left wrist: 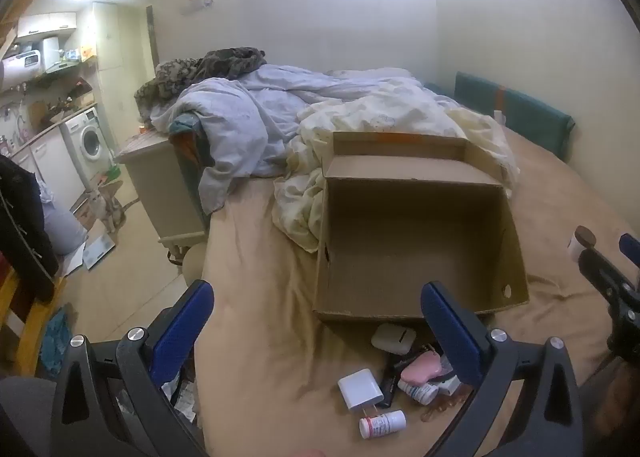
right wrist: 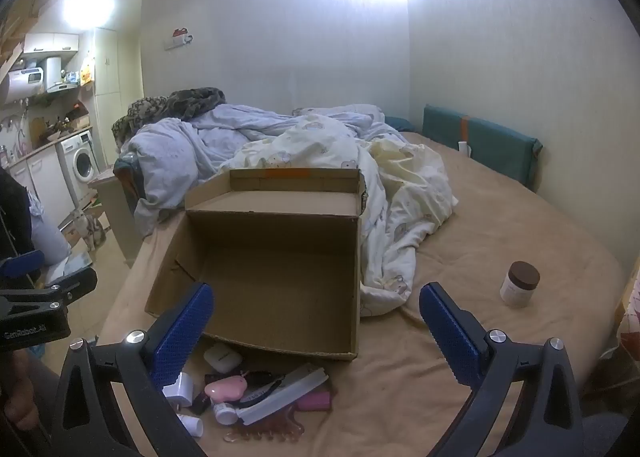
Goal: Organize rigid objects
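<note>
Cardboard made up the open box [right wrist: 276, 261] that sat on the bed [right wrist: 500, 233], its flaps up and its inside bare. Just in front of its near edge lay a small heap of things on the tan sheet: a white earbud case [right wrist: 222, 357], a pink heart-shaped item [right wrist: 226, 388], a white charger plug [left wrist: 360, 389], a small pill bottle [left wrist: 382, 423] with a red-and-white label, a white comb-like piece [right wrist: 284, 393] and a clear hair claw [right wrist: 260, 431]. A jar [right wrist: 519, 284] with a brown lid stood upright, well apart to the right of the box. Crumpled duvets [right wrist: 320, 145] were piled behind the box. The left gripper [left wrist: 316, 317] hung over the near bed edge with its jaws wide and nothing between them. The right gripper [right wrist: 316, 317] hovered above the heap, its jaws wide too and holding nothing.
</note>
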`<move>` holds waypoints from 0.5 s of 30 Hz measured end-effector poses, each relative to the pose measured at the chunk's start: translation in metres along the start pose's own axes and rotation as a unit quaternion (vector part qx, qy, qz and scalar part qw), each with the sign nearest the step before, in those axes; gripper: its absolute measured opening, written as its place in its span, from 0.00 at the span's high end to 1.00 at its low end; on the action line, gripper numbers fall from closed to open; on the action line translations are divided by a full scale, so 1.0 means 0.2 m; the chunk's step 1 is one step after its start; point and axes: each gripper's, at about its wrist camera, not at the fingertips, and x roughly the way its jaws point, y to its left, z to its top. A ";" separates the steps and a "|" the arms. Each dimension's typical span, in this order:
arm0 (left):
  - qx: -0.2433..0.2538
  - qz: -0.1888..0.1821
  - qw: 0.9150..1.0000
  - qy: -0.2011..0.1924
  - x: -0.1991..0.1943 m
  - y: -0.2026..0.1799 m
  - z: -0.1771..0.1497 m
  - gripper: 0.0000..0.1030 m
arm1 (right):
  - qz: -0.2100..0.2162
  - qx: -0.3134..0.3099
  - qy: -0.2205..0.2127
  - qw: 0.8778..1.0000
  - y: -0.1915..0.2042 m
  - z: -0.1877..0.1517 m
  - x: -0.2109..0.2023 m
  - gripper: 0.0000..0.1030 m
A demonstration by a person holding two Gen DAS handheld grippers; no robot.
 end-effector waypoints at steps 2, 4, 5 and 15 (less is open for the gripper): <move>0.001 -0.002 1.000 -0.003 -0.01 0.00 0.00 0.00 | 0.000 0.000 0.000 1.000 0.00 0.00 0.00 0.00; 0.002 0.002 1.000 0.000 0.00 0.00 0.00 0.00 | 0.000 -0.001 0.000 1.000 0.01 0.00 0.00 0.00; 0.003 0.004 1.000 0.000 0.00 0.00 0.00 0.00 | 0.001 0.002 -0.001 1.000 0.00 0.00 0.00 0.00; 0.003 0.002 1.000 -0.001 -0.01 0.00 0.00 0.00 | -0.002 0.000 -0.001 1.000 0.01 0.00 0.00 0.00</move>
